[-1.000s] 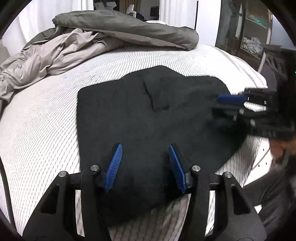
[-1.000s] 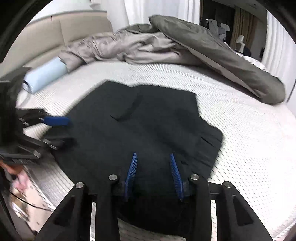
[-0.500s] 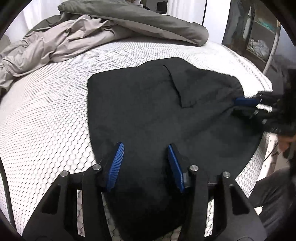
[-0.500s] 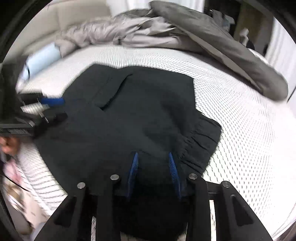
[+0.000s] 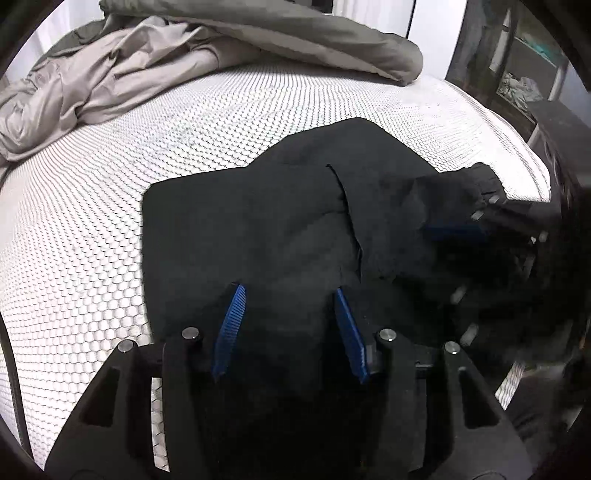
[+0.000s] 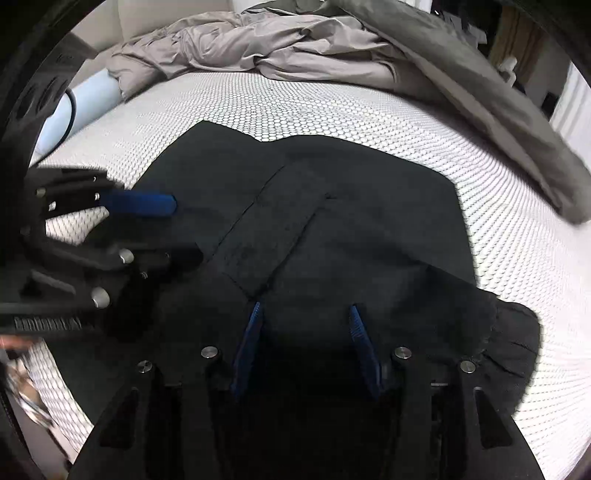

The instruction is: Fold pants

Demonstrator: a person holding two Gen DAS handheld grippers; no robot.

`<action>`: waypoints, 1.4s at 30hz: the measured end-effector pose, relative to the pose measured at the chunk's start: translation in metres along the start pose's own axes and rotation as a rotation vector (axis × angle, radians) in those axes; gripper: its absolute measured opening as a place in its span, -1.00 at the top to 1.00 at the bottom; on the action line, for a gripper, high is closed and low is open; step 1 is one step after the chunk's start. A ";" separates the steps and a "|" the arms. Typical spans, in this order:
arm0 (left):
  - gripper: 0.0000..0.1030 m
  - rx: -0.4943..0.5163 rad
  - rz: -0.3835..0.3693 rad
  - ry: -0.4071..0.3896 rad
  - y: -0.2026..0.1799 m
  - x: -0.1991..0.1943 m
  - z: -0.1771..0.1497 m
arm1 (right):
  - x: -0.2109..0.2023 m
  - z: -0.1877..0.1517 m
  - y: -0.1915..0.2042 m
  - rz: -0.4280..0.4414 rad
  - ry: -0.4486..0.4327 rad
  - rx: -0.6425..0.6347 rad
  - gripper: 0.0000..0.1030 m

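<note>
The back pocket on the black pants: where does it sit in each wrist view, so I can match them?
Left wrist: back pocket lies right of centre on the black pants.
Right wrist: it lies centre-left, above the right gripper.
Shared landmark: the grey duvet heaped across the top.

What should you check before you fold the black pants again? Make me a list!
1. Left gripper has cloth between its pads: ok, the black pants fill the gap, though the jaws look wide apart.
2. Right gripper has cloth too: ok, with its jaws just as wide.
3. Firm grip on both sides: cannot tell.
4. Pants lie flat: not ok, the waistband side is bunched and lifted.
5. Room on the mattress beyond the pants: ok.
6. Grey duvet apart from the pants: ok.
</note>
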State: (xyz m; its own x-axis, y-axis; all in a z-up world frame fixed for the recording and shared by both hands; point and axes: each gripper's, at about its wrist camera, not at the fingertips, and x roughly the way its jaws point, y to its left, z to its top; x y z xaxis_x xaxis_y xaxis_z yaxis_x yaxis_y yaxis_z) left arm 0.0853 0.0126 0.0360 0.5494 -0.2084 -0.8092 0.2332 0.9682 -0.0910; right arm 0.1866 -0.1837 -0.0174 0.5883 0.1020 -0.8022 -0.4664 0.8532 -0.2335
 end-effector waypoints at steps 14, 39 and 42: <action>0.04 -0.061 0.034 -0.030 0.024 -0.033 0.026 | -0.037 0.003 -0.036 0.064 -0.079 0.192 0.07; -0.12 -0.269 0.071 -0.037 0.067 -0.075 -0.067 | -0.062 -0.070 -0.155 0.364 -0.128 0.575 -0.10; 0.36 -0.336 -0.046 -0.039 0.073 -0.073 -0.083 | -0.037 -0.082 -0.151 0.467 -0.042 0.590 -0.05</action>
State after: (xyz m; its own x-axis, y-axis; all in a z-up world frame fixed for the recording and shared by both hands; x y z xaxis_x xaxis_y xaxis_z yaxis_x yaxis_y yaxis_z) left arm -0.0045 0.1099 0.0397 0.5758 -0.2514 -0.7779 -0.0154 0.9480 -0.3178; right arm 0.1814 -0.3580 0.0027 0.4462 0.5297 -0.7214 -0.2492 0.8477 0.4683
